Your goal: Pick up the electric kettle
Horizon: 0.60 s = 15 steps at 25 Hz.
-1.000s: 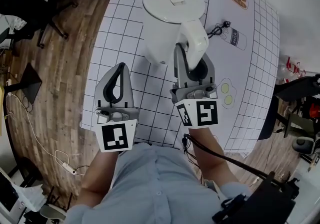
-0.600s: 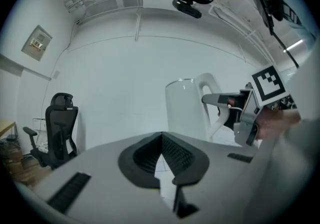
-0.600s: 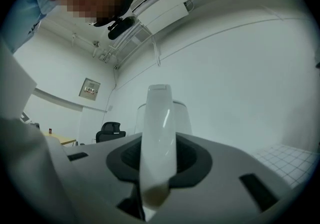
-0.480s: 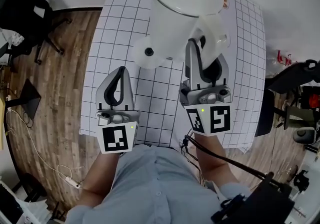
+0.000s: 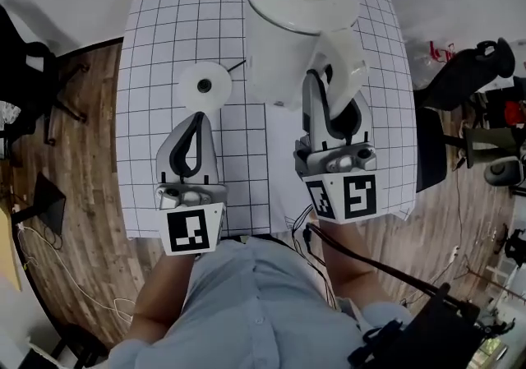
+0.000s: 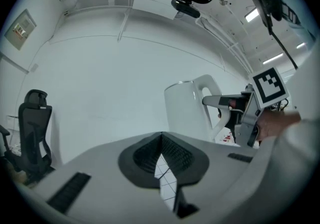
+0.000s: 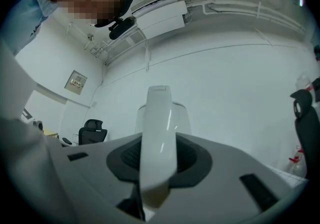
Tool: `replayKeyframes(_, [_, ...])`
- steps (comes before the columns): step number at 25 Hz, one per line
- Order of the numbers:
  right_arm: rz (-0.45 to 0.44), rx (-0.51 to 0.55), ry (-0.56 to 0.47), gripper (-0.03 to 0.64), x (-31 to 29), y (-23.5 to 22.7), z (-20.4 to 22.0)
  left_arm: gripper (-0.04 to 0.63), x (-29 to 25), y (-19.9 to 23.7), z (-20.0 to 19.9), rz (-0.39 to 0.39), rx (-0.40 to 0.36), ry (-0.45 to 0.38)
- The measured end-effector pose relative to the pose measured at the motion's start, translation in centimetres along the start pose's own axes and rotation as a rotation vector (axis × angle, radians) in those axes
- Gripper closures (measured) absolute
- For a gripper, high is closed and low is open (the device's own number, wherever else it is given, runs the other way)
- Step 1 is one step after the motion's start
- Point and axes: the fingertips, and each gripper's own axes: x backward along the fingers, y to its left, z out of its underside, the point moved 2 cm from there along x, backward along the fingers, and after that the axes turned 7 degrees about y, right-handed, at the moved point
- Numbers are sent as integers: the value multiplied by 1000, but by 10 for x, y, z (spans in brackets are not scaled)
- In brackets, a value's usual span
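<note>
Right gripper was clamped on the handle of the white electric kettle, which was held above the far right part of the gridded table. Its round base was seen apart, to the left. Left gripper, shut and empty, was held over open grid near the front edge. Wooden floor was visible past both sides.

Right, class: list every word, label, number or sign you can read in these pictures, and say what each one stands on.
Nothing here reads as text.
Framed wall sign: too small to read.
Red marks on a white item beside the table: blurred.
Marker cubes: square patterns only, no words.
On the electric kettle: no print visible.
</note>
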Motion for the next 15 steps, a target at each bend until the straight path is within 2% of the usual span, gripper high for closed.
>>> replayKeyframes(8, [104,-38,93,523,28,-36,57,595,-13,-30,19,89,-31,58])
replayKeyframes(15, [155,-62,156,523,35,-55,104,595,-24,-34,33,110,-57,99])
